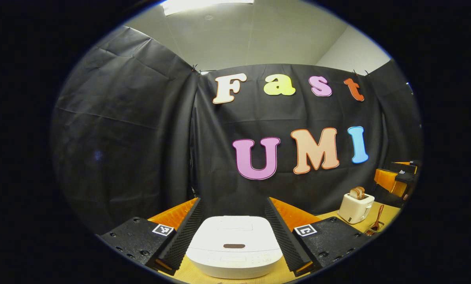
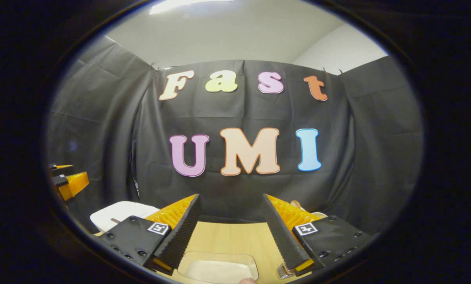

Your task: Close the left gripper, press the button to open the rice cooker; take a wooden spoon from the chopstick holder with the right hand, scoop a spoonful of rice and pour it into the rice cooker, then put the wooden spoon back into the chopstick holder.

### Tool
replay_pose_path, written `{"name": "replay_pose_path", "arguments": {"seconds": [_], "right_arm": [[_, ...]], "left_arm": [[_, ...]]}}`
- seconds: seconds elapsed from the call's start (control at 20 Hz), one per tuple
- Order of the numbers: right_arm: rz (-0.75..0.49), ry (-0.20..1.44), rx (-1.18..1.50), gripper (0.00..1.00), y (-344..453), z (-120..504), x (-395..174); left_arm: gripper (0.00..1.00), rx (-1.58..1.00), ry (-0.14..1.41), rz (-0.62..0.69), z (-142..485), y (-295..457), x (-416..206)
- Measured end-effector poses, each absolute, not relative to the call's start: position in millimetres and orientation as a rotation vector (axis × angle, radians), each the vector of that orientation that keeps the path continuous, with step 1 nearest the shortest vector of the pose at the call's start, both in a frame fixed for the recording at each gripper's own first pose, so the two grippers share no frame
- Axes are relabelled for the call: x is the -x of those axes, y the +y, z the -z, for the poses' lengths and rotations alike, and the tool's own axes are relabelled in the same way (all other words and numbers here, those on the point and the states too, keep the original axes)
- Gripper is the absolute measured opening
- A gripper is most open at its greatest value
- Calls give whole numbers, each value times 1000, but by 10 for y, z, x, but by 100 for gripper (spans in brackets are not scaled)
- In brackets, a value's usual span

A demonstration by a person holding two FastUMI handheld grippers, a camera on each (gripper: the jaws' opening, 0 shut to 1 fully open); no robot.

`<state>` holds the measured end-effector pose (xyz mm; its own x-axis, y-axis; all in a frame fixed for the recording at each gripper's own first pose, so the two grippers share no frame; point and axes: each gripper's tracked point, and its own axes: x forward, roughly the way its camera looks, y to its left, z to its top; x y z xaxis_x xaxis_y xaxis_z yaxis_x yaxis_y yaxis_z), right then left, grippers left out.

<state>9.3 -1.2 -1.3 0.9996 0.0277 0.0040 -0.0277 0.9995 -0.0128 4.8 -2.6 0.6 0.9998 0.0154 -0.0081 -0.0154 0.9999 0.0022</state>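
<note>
Black cloth walls the booth behind a pale wooden table [image 2: 231, 236], under a grey ceiling. Largest on the table is the white rice cooker [image 1: 234, 246], lid down, sitting near and centred in the left gripper view, its brown button [image 1: 234, 246] facing up toward the camera. The left gripper [image 1: 234, 230] is held level above it with its fingers [image 1: 186, 232] spread wide to either side of the cooker, apart from it. Far right in that view stands a white toaster [image 1: 355, 207] with bread slices in its slots, and just right of it lies the wooden spoon [image 1: 376, 221], its long axis running near to far and tilted slightly right, bowl end nearer. In the right gripper view the right gripper [image 2: 230, 232] also points toward the back wall, fingers [image 2: 180, 232] spread, hovering over a clear container of white rice [image 2: 218, 270] at the near edge. The rice cooker's corner [image 2: 119, 215] lies to the left behind the left finger.
</note>
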Motion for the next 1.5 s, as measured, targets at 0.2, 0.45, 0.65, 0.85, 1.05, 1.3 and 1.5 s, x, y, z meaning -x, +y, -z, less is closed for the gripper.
{"name": "replay_pose_path", "arguments": {"seconds": [0.2, 0.45, 0.65, 0.85, 1.05, 1.3, 1.5], "right_arm": [[-32, -3, 16, 100, -26, 12, -107], [-31, -7, 17, 100, -58, -1, -112], [-31, -4, 22, 100, -56, 7, -108], [-27, -2, 21, 98, -73, 18, -119], [-15, -3, 25, 96, -102, 11, -122], [5, 1, 38, 94, -152, 24, -96], [30, 14, 37, 97, -228, 64, -76]], "left_arm": [[82, -17, 2, -18, -63, -47, -55], [49, -17, -4, -15, -70, -73, -143], [23, 13, 37, 50, 48, -201, -151], [2, 44, 39, 95, 75, -284, -182], [0, 80, 69, 119, 205, -309, -237], [0, 130, 153, 94, 542, -163, -344], [0, 139, 207, 85, 795, -44, -415]]}}
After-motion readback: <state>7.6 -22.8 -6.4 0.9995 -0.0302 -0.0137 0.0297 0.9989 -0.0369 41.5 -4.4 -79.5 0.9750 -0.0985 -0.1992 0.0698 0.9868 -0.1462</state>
